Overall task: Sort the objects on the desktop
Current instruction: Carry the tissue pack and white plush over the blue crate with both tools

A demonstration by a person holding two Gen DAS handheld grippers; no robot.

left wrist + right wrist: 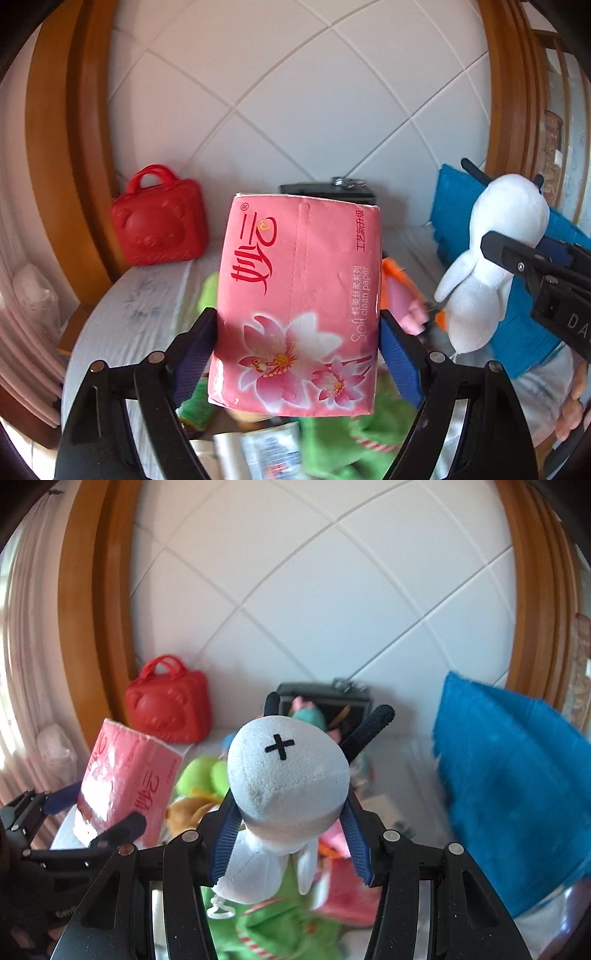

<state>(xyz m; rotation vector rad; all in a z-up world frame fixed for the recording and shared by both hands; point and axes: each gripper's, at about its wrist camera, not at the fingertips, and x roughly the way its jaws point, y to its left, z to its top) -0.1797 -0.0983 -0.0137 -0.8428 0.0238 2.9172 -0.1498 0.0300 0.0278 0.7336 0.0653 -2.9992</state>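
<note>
Pinched between the left gripper's (297,332) 2 blue-padded fingers, a pink floral soft-pack of tissues (297,306) hangs above the cluttered white desktop (147,295), left of the white plush doll with black antennae (288,775) clamped in the right gripper (290,834).

One tissue pack (295,306), one red case (159,218).
</note>
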